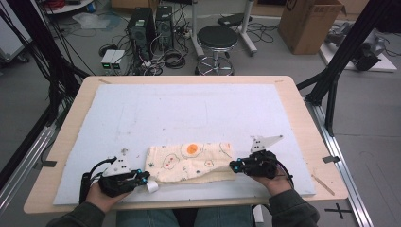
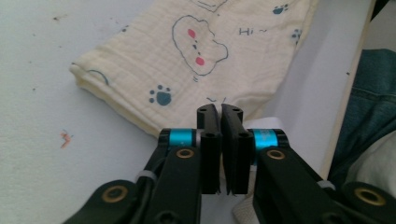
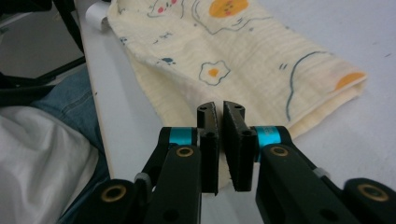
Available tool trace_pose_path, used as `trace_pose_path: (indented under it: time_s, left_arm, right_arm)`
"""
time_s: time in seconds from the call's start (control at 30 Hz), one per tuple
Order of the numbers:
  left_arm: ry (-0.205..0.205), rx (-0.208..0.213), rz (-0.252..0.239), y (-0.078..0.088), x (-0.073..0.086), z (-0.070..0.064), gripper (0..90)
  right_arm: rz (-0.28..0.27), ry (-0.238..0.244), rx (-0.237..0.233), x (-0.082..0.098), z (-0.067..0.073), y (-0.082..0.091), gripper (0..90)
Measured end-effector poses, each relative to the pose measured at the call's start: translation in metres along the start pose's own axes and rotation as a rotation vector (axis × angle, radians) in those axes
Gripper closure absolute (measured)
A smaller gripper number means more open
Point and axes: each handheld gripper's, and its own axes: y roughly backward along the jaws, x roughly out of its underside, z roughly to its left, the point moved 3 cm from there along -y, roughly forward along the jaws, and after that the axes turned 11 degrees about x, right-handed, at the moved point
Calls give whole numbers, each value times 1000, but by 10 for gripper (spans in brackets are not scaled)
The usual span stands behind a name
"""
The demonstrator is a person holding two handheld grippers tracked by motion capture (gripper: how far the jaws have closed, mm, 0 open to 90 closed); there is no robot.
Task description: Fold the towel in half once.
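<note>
A folded cream cloth (image 1: 189, 163) printed with fried eggs, paw prints and cartoon faces lies along the near part of a pale blue mat (image 1: 189, 109). My left gripper (image 1: 145, 177) is at the cloth's near left corner. In the left gripper view the cloth (image 2: 196, 60) ends at the tips of my left gripper (image 2: 219, 112), whose jaws stand a narrow slit apart. My right gripper (image 1: 232, 165) is at the cloth's right end. In the right gripper view the cloth (image 3: 224, 56) lies just past my right gripper (image 3: 219, 108), which also shows a thin gap. Neither pair of pads presses the fabric.
A white tag (image 1: 152, 186) lies by the left gripper's tips. The mat covers a wooden table (image 1: 302, 118), and a thin wooden stick (image 1: 323, 184) lies near its right front corner. Behind the table are a black stool (image 1: 217, 38), computer towers (image 1: 142, 26) and a cardboard box (image 1: 307, 23).
</note>
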Motion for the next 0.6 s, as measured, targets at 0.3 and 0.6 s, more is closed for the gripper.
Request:
trace_pose_path:
  time_s: [0.3,0.6]
  left_arm:
    - [14,27,-89,10,-12,3,586]
    - [28,-3,-17,-14,-13,16,621]
  right_arm:
    - [-54,3,-33,-7,4,13,646]
    - [25,70,2,-4,4,-18,631]
